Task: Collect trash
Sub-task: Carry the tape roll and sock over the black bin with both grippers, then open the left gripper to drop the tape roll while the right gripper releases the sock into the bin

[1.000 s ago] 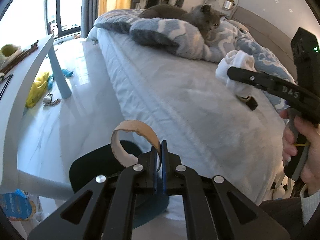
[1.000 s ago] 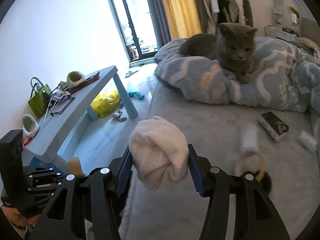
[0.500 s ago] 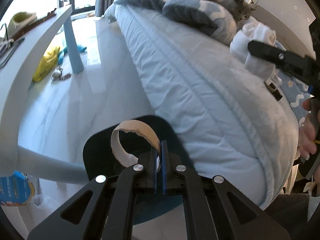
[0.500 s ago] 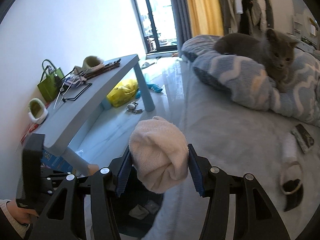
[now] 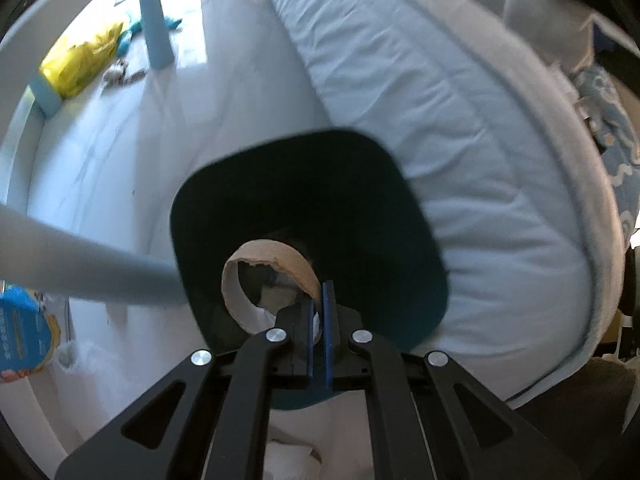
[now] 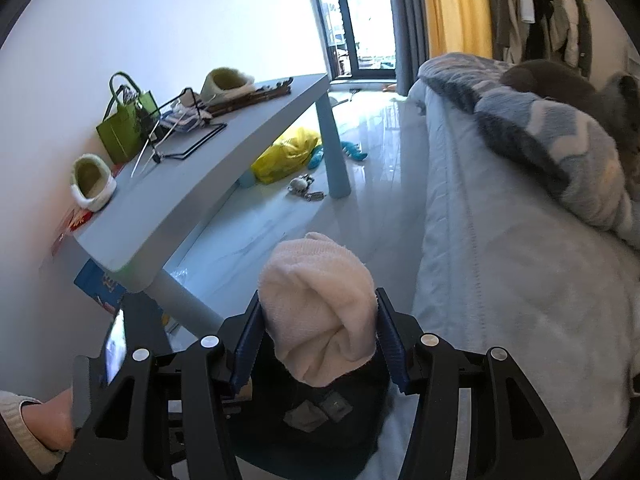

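i am pinching a cardboard tape ring (image 5: pixel 269 280) in my left hand-held gripper (image 5: pixel 319 320), right over the dark trash bin (image 5: pixel 304 216) beside the bed (image 5: pixel 460 120). my right hand-held gripper (image 6: pixel 318 340) is gripping a white wadded cloth (image 6: pixel 318 308) above that bin.

Cardboard, terry cloth, matt plastic and a glossy floor.

The cardboard ring (image 5: pixel 272 276) is brown, dull paper with a torn, rough edge. The white cloth wad (image 6: pixel 316 308) looks like soft terry with a looped, fuzzy surface. The trash bin (image 5: pixel 360 184) is dark, smooth and matt. The gripper fingers (image 5: pixel 329 320) are matt black plastic with blue ribbed pads and shiny metal rivets. The floor (image 6: pixel 376 152) is polished and reflecting. The bench (image 6: pixel 224 172) is smooth, light blue. The bed (image 5: pixel 460 128) is covered by quilted cloth, and the blanket (image 6: pixel 560 148) is fleecy.
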